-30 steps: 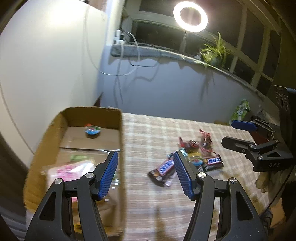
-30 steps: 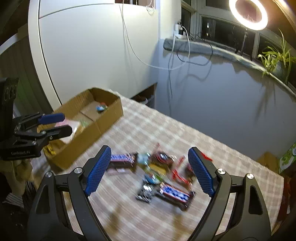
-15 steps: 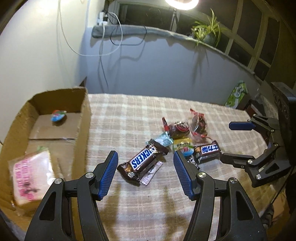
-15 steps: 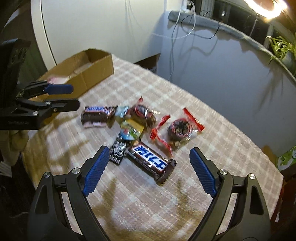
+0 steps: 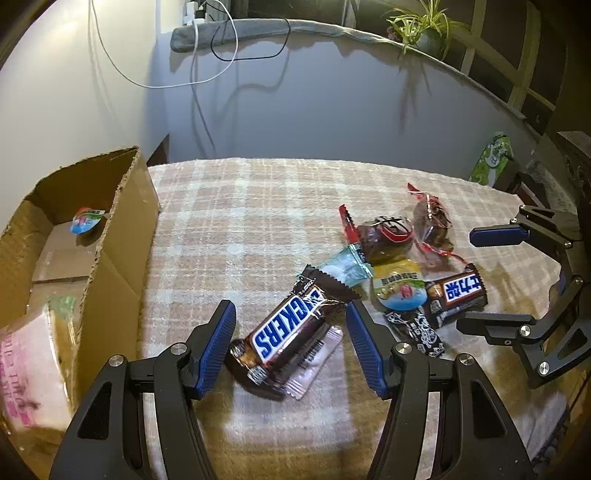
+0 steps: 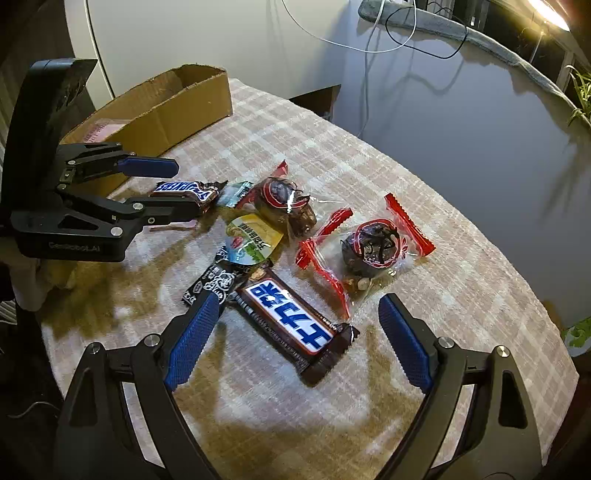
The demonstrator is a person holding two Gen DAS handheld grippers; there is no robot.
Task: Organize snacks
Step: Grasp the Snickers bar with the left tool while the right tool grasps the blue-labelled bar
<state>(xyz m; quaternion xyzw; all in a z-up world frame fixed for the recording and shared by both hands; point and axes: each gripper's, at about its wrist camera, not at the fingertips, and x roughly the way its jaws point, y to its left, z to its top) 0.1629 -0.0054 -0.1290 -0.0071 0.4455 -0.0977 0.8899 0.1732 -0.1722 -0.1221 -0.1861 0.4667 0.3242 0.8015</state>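
A pile of snacks lies on the checked tablecloth. My left gripper is open, its blue fingers on either side of a Snickers bar that rests on a clear wrapper. My right gripper is open, straddling a second Snickers bar with Chinese lettering. Between them lie a green-yellow jelly cup, a black patterned packet, a teal candy and two red-wrapped dark cakes. The cardboard box stands at the left.
The box holds a pink packet and a small blue-lidded cup. A green bag stands beyond the table's far right edge. A wall with cables and a windowsill plant lie behind the table.
Both grippers have dropped towards the table and closed in on the snack pile. The left has swung right from over the box to the Snickers bar; the right now straddles the other bar.
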